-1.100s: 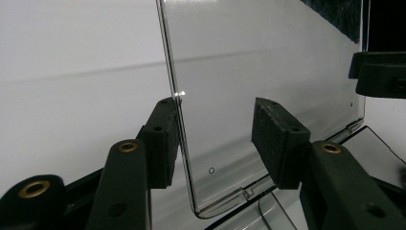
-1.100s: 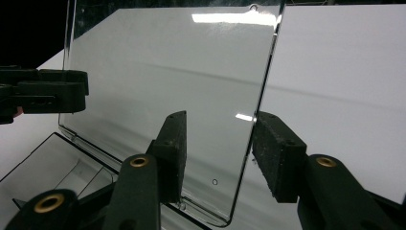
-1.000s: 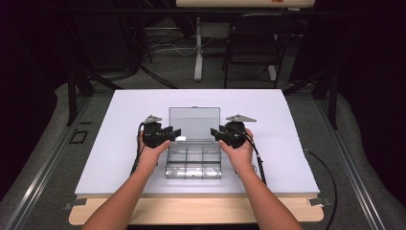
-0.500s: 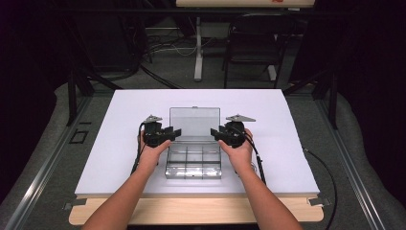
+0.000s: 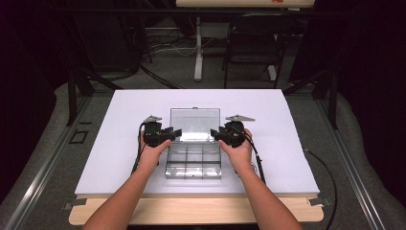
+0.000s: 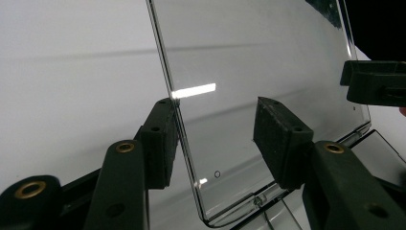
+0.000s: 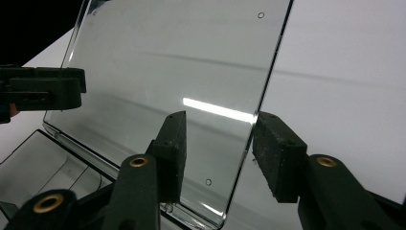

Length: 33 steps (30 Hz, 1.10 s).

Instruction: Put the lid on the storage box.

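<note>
the clear box (image 5: 194, 160) sits open on the white surface (image 5: 119, 143), its lid (image 5: 195, 123) up between the left gripper (image 5: 173, 134) and right gripper (image 5: 219, 134), each gripper's open jaws loosely around a lid edge, the left jaws having just been opening, so next i think both pull away.

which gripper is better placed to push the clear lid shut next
Roughly even, slightly the left. The left gripper straddles the lid's side edge with one pad against it; the right gripper straddles the opposite edge with a small gap. Both jaws stand open.
</note>
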Each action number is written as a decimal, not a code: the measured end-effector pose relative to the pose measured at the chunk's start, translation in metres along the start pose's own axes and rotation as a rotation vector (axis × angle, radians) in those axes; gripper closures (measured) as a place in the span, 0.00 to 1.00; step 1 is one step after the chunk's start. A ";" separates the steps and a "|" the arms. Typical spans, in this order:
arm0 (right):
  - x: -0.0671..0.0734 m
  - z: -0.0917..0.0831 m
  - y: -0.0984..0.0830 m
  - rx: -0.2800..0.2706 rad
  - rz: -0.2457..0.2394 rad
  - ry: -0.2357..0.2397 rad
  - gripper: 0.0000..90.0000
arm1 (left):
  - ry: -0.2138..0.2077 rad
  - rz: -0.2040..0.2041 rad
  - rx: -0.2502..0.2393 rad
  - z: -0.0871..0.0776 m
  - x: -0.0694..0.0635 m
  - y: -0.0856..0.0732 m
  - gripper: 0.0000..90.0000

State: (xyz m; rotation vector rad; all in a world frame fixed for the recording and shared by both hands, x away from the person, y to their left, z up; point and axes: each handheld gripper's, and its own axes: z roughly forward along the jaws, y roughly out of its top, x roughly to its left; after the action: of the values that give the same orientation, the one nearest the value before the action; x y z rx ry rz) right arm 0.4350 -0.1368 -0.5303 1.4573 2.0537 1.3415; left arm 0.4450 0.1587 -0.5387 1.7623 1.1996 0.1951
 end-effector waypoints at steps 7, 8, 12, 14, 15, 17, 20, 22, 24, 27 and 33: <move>-0.001 0.003 -0.001 0.017 0.006 -0.007 0.62 | -0.012 -0.016 0.003 0.002 0.002 -0.001 0.57; -0.001 0.003 -0.001 0.019 0.009 -0.004 0.62 | -0.014 -0.017 0.006 0.002 0.003 -0.001 0.57; -0.002 0.004 -0.001 0.018 0.030 0.006 0.62 | -0.018 -0.023 0.012 0.002 0.004 0.000 0.57; -0.003 0.004 -0.001 0.019 0.033 0.006 0.62 | -0.023 -0.025 0.017 0.002 0.005 0.000 0.57; -0.003 0.005 -0.001 0.021 0.034 0.006 0.62 | -0.024 -0.026 0.018 0.002 0.005 0.000 0.57; -0.003 0.005 -0.001 0.024 0.035 0.005 0.62 | -0.028 -0.027 0.024 0.002 0.006 0.000 0.57; -0.004 0.005 -0.001 0.026 0.043 0.008 0.62 | -0.035 -0.030 0.030 0.002 0.007 0.001 0.57; -0.004 0.005 -0.001 0.029 0.050 0.013 0.62 | -0.045 -0.035 0.036 0.003 0.009 0.000 0.57; -0.005 0.006 -0.001 0.031 0.057 0.015 0.62 | -0.050 -0.040 0.041 0.003 0.010 0.000 0.57; -0.006 0.006 -0.002 0.037 0.064 0.018 0.62 | -0.052 -0.046 0.040 0.003 0.011 0.000 0.58; -0.007 0.008 -0.002 0.039 0.087 0.022 0.62 | -0.055 -0.067 0.047 0.003 0.012 0.000 0.59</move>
State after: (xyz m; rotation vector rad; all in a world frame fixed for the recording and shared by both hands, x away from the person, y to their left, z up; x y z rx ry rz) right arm 0.4420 -0.1385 -0.5378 1.5723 2.0623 1.3636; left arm 0.4531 0.1663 -0.5445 1.7534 1.2306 0.0790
